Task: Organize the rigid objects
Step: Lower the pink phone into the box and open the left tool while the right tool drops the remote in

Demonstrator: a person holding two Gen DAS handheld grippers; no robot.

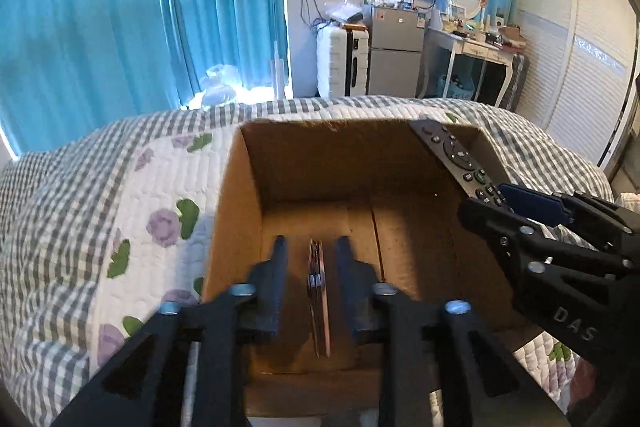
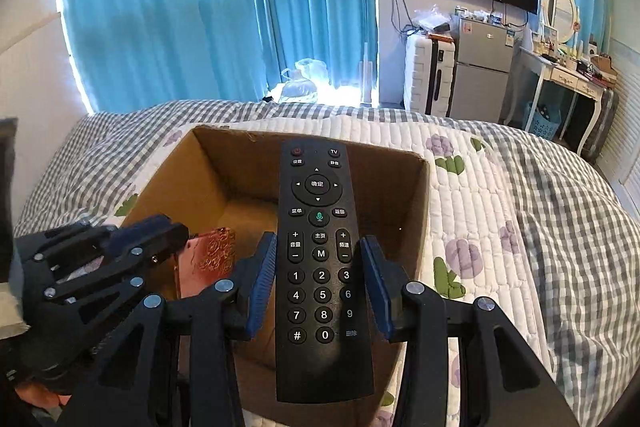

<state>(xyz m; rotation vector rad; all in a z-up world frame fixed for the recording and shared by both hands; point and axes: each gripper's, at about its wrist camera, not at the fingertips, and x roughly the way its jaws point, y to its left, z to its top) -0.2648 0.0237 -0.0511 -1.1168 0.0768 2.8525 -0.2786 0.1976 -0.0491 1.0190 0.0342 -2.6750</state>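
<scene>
Cardboard box [image 1: 236,195] on bed [image 2: 500,187] | left claw [image 1: 310,283] parted around thin pink edge-on item [image 1: 319,303], contact unclear | right claw [image 2: 318,279] flanking remote [image 2: 320,247] above box, pad contact unclear | risk: remote slipping, striking item below

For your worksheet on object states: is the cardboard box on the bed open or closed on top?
Open. The cardboard box shows its inner walls and floor from above, with no flaps over them.

Black claw [image 2: 320,281], blue pads [image 2: 262,283], silver screws, "DAS" mark.
</scene>
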